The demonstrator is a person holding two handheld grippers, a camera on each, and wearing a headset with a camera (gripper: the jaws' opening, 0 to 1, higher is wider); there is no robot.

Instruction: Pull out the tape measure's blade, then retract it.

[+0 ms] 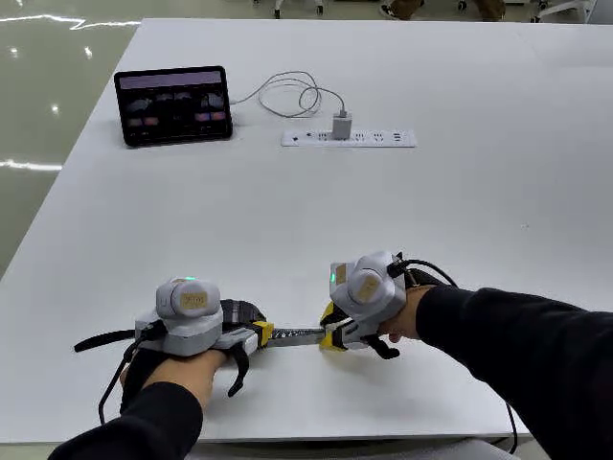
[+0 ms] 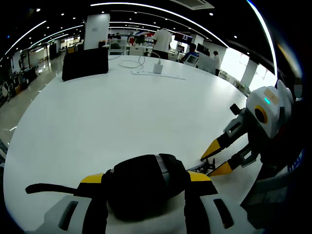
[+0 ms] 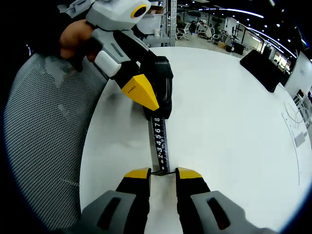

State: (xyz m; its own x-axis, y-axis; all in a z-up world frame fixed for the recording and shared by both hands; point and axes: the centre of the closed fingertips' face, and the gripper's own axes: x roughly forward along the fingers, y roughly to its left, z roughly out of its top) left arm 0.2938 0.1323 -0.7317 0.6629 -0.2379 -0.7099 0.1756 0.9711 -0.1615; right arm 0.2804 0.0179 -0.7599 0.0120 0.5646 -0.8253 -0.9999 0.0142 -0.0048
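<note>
We have the black tape measure low at the near edge of the white table, clamped between the jaws of the left gripper. Those jaws are spread wide enough to take it in and press on both its sides. A short length of blade runs out of it, numbers facing up, lying just over the tabletop toward the right gripper. That gripper's jaws are nearly closed, and their yellow tips pinch the very end of the blade. The two grippers sit near each other, tip facing tip, with the short run of blade between them. Farther back on the table a tablet stands with its screen lit. Beside it lies a power strip with a white charger plugged in, and a cable loops from the charger toward the tablet. In the right gripper view a mesh chair shows past the table's edge.
</note>
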